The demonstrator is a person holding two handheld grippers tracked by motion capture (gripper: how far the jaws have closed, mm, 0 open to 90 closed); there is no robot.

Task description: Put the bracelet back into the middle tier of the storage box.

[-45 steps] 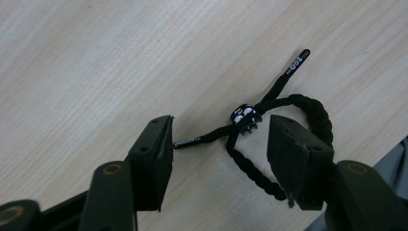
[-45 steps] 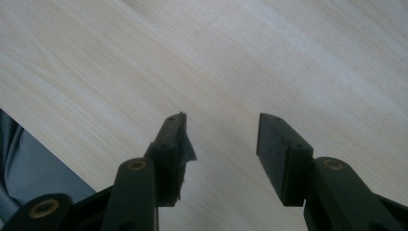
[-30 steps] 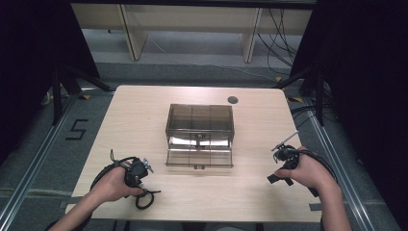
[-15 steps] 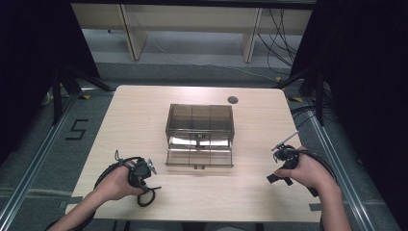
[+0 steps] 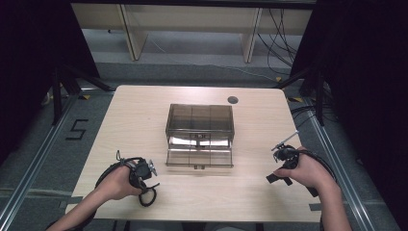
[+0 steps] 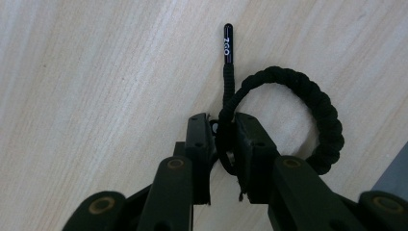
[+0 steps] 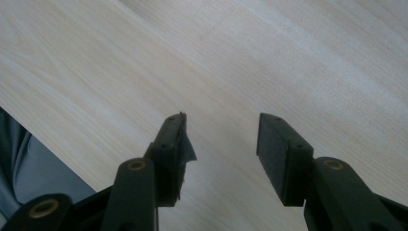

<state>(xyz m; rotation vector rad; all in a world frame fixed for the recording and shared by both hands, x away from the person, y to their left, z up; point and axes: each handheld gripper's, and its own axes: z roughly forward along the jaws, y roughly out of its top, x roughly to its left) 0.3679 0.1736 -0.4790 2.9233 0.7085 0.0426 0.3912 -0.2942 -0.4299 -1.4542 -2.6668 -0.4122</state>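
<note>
White characters, seemingly "260", run along the black tip [image 6: 228, 43] of the cord. The black braided paracord bracelet [image 6: 308, 103] forms a loop lying on the pale wooden table [image 5: 144, 120] near its front left corner. The left gripper [image 6: 223, 139] has just been closing and pinches the bracelet's end. The right gripper [image 7: 221, 144] stands open, holding nothing, near the front right corner.

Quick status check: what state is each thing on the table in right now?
Black braided cord bracelet: flat on the table, pinched at its clasp end.
Left gripper: jaws have just been closing, shut on the bracelet.
Right gripper: open, nothing between the jaws.
Smoky transparent plastic drawer box: bottom drawer pulled out.
Light wooden table: bears everything.
</note>
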